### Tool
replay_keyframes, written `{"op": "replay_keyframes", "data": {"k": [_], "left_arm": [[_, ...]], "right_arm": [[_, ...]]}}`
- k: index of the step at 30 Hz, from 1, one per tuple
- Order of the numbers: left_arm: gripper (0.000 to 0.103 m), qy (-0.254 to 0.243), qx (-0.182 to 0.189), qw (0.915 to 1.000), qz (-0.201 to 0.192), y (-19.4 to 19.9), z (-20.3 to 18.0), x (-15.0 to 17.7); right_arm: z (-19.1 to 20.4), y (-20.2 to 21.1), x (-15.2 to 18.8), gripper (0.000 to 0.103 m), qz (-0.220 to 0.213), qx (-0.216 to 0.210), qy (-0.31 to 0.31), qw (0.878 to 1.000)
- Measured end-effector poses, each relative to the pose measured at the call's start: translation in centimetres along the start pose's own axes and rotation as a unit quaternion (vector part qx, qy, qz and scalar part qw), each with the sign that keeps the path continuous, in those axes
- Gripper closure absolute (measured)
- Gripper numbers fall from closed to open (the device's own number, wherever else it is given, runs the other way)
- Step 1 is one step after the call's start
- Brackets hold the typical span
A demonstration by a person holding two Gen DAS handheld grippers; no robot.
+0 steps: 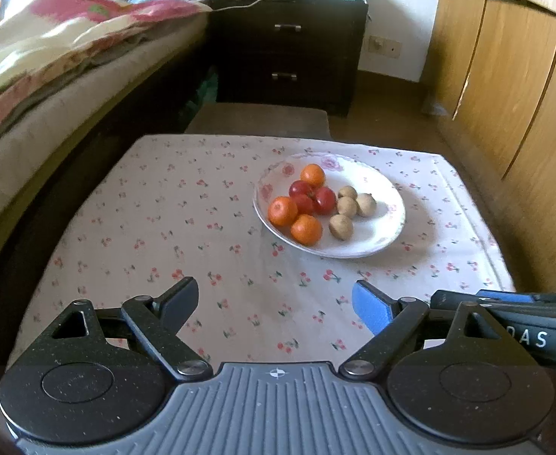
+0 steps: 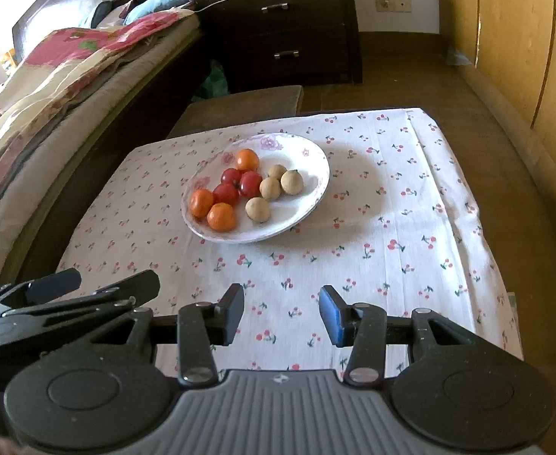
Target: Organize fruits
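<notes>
Fingers of the left gripper point(image 1: 276, 305) are spread wide and those of the right gripper point(image 2: 281, 313) moderately apart, both holding nothing above the cherry-print cloth point(image 2: 372, 227). Farther on, at eleven o'clock in the right view, the plate point(image 2: 308, 159) holds three oranges point(image 2: 221, 217), three tomatoes point(image 2: 250, 184) and four brown fruits point(image 2: 257, 209).

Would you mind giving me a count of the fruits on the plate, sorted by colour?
Orange fruits: 3
Red fruits: 3
Tan-brown fruits: 4
Total: 10, all on the white plate.
</notes>
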State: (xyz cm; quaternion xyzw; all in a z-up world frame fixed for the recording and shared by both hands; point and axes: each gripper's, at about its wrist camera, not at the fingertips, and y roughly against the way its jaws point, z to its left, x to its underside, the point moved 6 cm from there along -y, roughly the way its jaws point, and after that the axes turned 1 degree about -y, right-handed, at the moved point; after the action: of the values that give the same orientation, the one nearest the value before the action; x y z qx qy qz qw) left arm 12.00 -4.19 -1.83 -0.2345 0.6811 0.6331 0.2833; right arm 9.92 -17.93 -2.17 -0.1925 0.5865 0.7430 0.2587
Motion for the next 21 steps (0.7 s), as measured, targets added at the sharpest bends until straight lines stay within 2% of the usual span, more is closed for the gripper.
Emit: {"op": "replay_keyframes", "data": {"k": [2, 4, 5, 16, 21], "left_arm": [[0.010, 0.013, 0.027, 0.9996, 0.001, 0.4, 0.1, 0.4], [0.007, 0.025, 0.032, 0.9992, 0.001, 0.8, 0.3, 0.8], [0.000, 0.021, 0.026, 0.9994, -0.001, 0.9, 0.4, 0.9], [0.000, -0.029, -0.033, 0.9989, -0.019, 1.5, 0.4, 2.0], [0.000, -0.027, -0.037, 0.9988, -0.018, 1.6, 0.5, 2.2]], "right_arm": [[0.1, 0.2, 0.4, 0.058, 0.001, 0.002, 0.001, 1.000], [0.0, 0.4, 0.7, 0.058, 0.000, 0.000, 0.000, 1.000], [0.0, 0.6, 0.9, 0.058, -0.002, 0.002, 0.000, 1.000], [0.2, 1.5, 1.8, 0.055, -0.007, 0.005, 0.006, 1.000], [0.4, 1.5, 2.3, 0.055, -0.002, 0.005, 0.011, 1.000]]}}
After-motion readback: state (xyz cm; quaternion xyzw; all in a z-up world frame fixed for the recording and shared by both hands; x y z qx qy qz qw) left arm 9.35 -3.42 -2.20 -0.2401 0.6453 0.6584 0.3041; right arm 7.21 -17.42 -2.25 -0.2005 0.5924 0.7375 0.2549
